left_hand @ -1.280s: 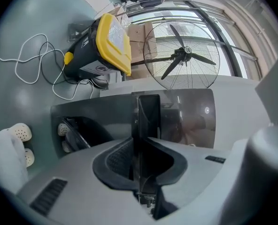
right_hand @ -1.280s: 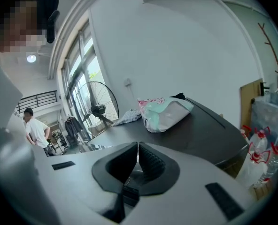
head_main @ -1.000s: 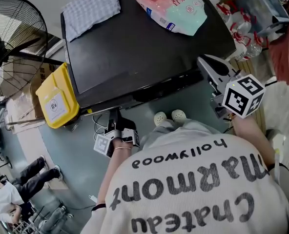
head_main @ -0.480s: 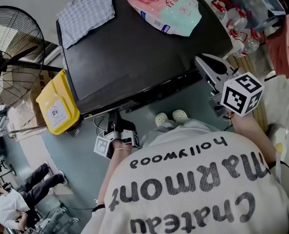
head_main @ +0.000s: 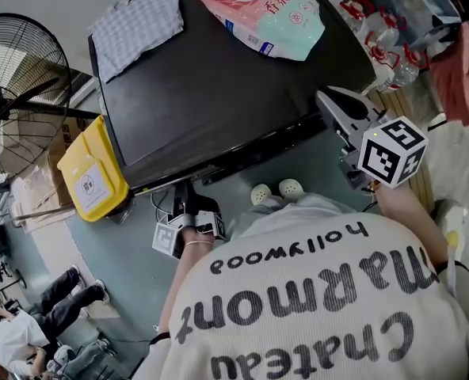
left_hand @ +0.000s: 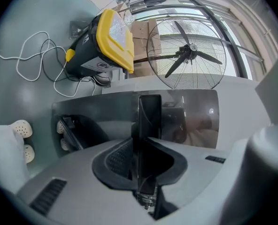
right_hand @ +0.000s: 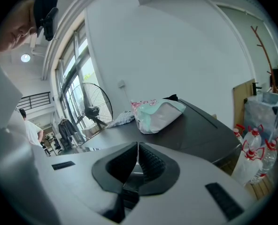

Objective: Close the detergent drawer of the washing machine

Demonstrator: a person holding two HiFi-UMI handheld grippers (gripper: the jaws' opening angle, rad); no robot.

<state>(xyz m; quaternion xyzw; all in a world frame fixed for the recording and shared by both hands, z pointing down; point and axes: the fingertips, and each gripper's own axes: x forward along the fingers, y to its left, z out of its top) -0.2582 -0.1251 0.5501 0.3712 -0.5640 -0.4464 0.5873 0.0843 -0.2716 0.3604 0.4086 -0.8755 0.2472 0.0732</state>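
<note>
grey-green floor point(head_main: 123, 252) of a cluttered room, bearing a black-topped washing machine point(head_main: 219, 77), a standing fan point(head_main: 20, 62) and a yellow-lidded bin point(head_main: 92, 169). detergent drawer point(left_hand: 149, 118) juts out below the machine's front edge, its dark slab clamped between the narrowly parted jaws of the left gripper point(left_hand: 146, 142). right gripper point(right_hand: 138, 146), jaws together and empty, hangs beside the machine's right corner.

Left gripper point(head_main: 188, 204) (under washer point(head_main: 219, 77) edge) half hidden

The person's white shirt point(head_main: 314, 315) reads "Chateau Marmont hollywood", upside down in the head view; the pink-and-green pouch's point(head_main: 274, 14) print is illegible
</note>
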